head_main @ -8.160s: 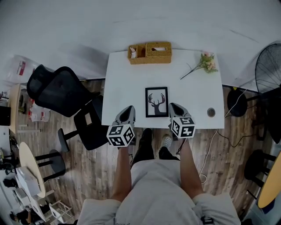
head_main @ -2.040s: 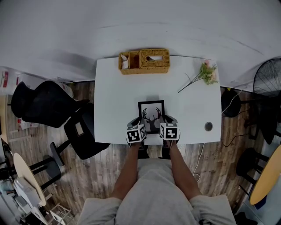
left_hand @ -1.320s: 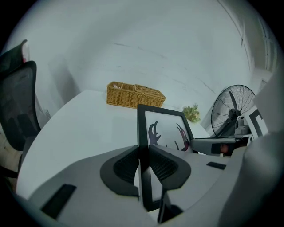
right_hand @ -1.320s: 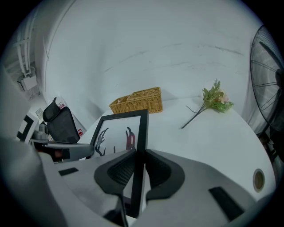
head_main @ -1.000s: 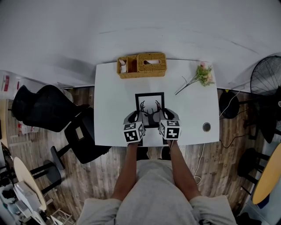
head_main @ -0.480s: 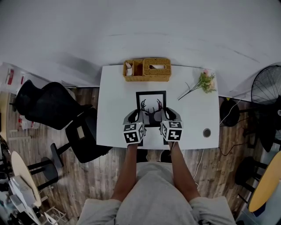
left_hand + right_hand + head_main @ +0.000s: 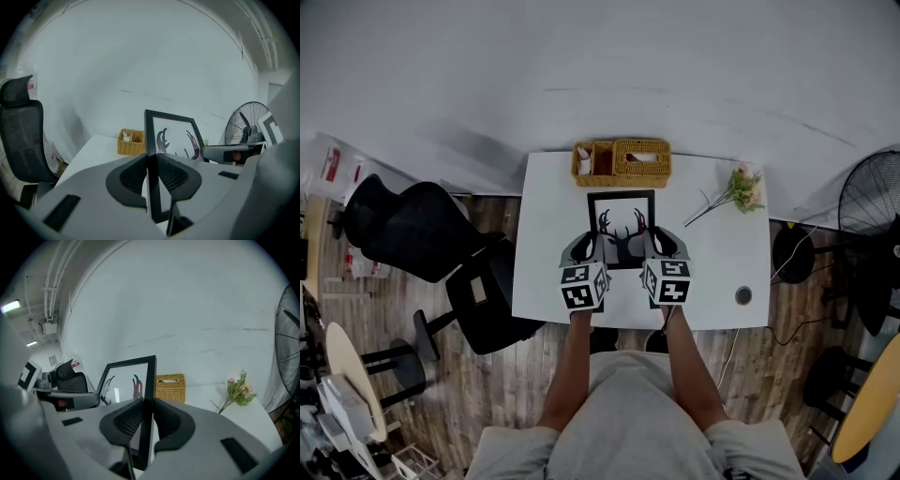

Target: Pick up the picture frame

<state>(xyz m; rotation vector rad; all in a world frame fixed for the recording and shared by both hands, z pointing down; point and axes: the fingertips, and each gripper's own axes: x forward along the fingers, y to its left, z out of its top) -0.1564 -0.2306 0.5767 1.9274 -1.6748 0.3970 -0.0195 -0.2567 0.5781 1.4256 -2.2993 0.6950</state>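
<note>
Forearms point(image 7: 569, 370) of the person lead up to the near end of the picture frame point(image 7: 622, 228), each hand carrying a gripper with a marker cube on top. The left gripper point(image 7: 580, 247) is clamped on the frame's left black edge. In the left gripper view point(image 7: 151, 174) both dark ribbed pads press flat against that rail from either side. The right gripper point(image 7: 665, 246) pinches the frame's right edge in the same way, and its own view point(image 7: 146, 416) shows the rail squeezed between the pads.

The frame, with a dark antlered-deer print under glass point(image 7: 174, 137), is held between the two grippers with its far end tilted up point(image 7: 125, 380). Whether its near edge clears the surface cannot be told.

Under the frame lies a white table point(image 7: 546, 258). To the right of the frame's near end a small round fitting point(image 7: 743, 295) sits in the tabletop. Just beyond the frame's far edge stands a wicker basket point(image 7: 622, 162), and beyond and to the right lies a flower sprig point(image 7: 741, 190). Well left of the frame is a black office chair point(image 7: 412, 230), and well right is a fan point(image 7: 872, 192).
</note>
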